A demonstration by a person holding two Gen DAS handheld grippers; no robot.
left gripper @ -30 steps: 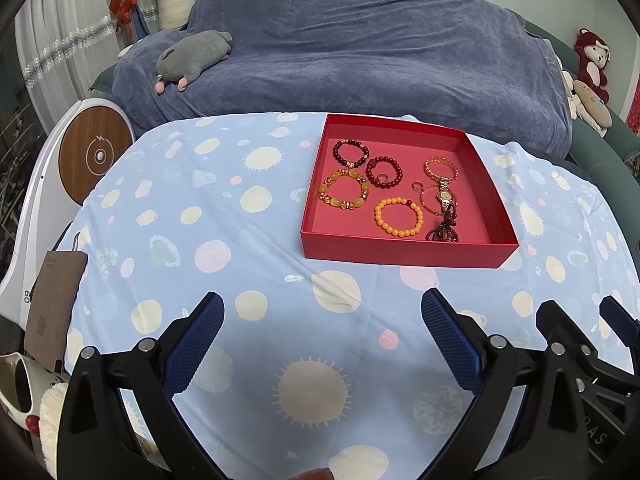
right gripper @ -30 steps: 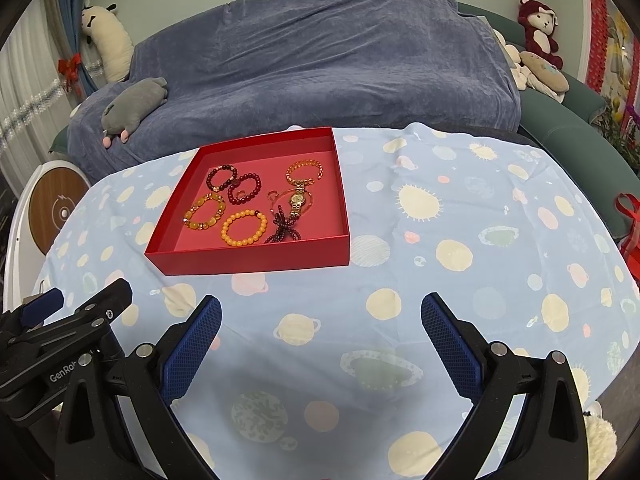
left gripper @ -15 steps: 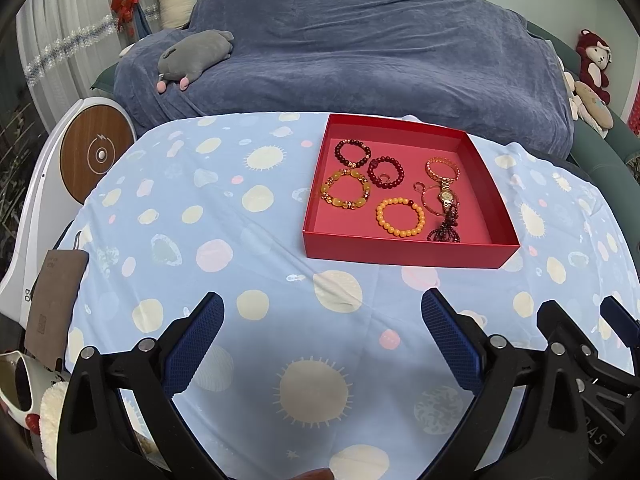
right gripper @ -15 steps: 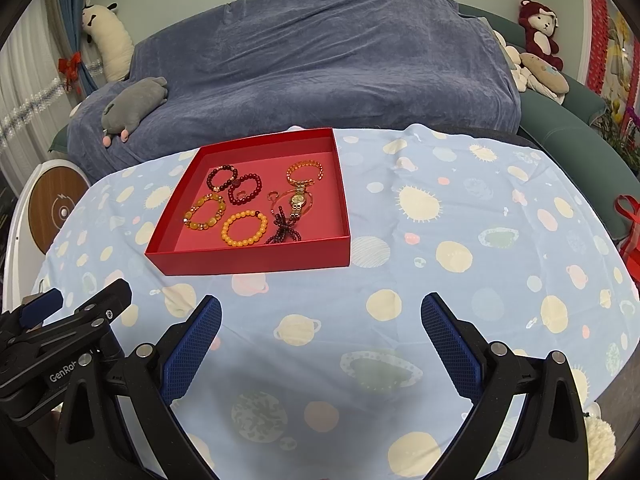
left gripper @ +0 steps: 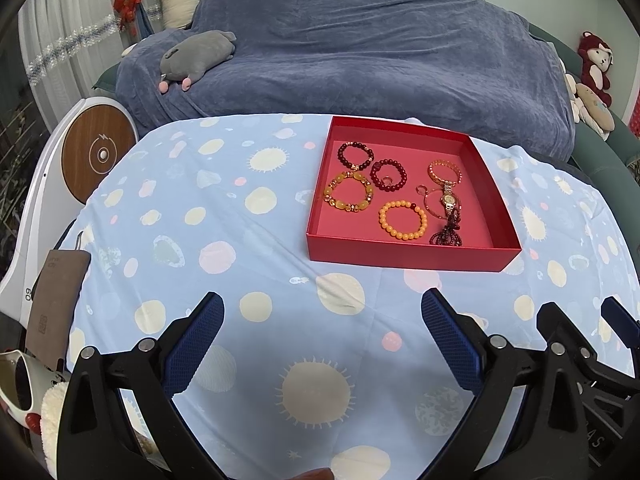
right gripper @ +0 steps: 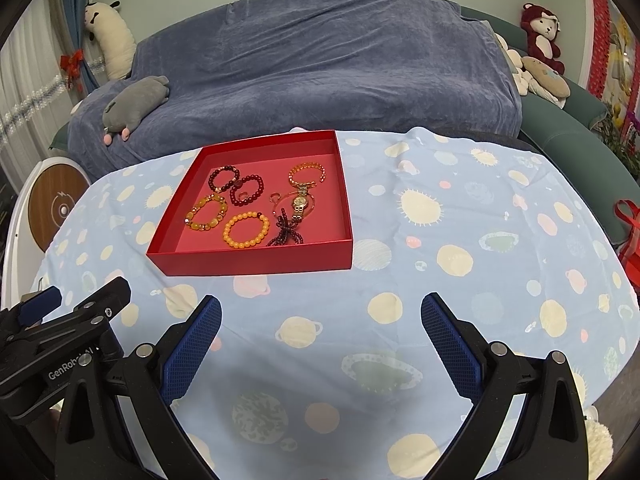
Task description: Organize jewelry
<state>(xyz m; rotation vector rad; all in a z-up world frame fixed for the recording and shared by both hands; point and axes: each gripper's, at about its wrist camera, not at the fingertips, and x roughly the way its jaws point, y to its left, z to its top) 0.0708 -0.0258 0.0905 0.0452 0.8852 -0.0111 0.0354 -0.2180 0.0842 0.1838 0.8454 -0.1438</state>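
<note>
Bracelets sit loose in the shallow red cardboard tray (left gripper: pixel 404 252) on your desk. Both the left claw (left gripper: pixel 322 340) and right claw (right gripper: pixel 320 340) hang wide apart, empty. The orange beaded bracelet (right gripper: pixel 246 230) looks light and floppy, probably slippery, so pinch across its near rim.
</note>
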